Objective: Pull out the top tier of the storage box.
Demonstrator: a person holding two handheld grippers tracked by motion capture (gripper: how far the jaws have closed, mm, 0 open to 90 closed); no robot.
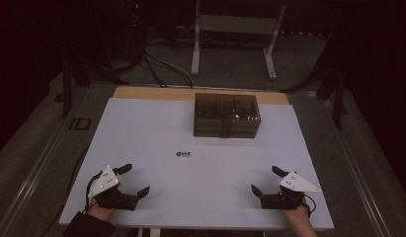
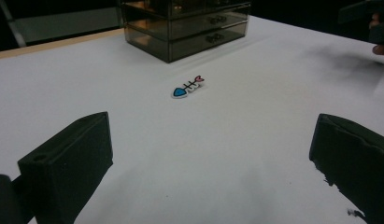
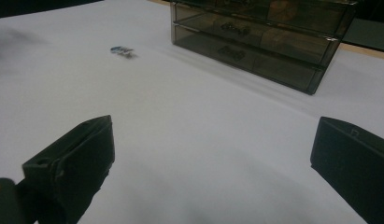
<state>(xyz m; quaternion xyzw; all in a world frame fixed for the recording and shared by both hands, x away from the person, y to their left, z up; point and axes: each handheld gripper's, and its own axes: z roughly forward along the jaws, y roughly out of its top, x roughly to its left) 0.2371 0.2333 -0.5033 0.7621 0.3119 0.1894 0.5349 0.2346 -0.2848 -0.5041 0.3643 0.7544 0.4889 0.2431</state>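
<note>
Where the white surface lies, we list: left claw and right claw wide open, empty; fish-bone charm; smoked drawer box.

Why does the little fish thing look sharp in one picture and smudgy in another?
In the left gripper view the fish-bone piece is crisp; in the right gripper view it is farther off and smeared by blur; the high view is dim, with dark surroundings beyond the white table.
</note>
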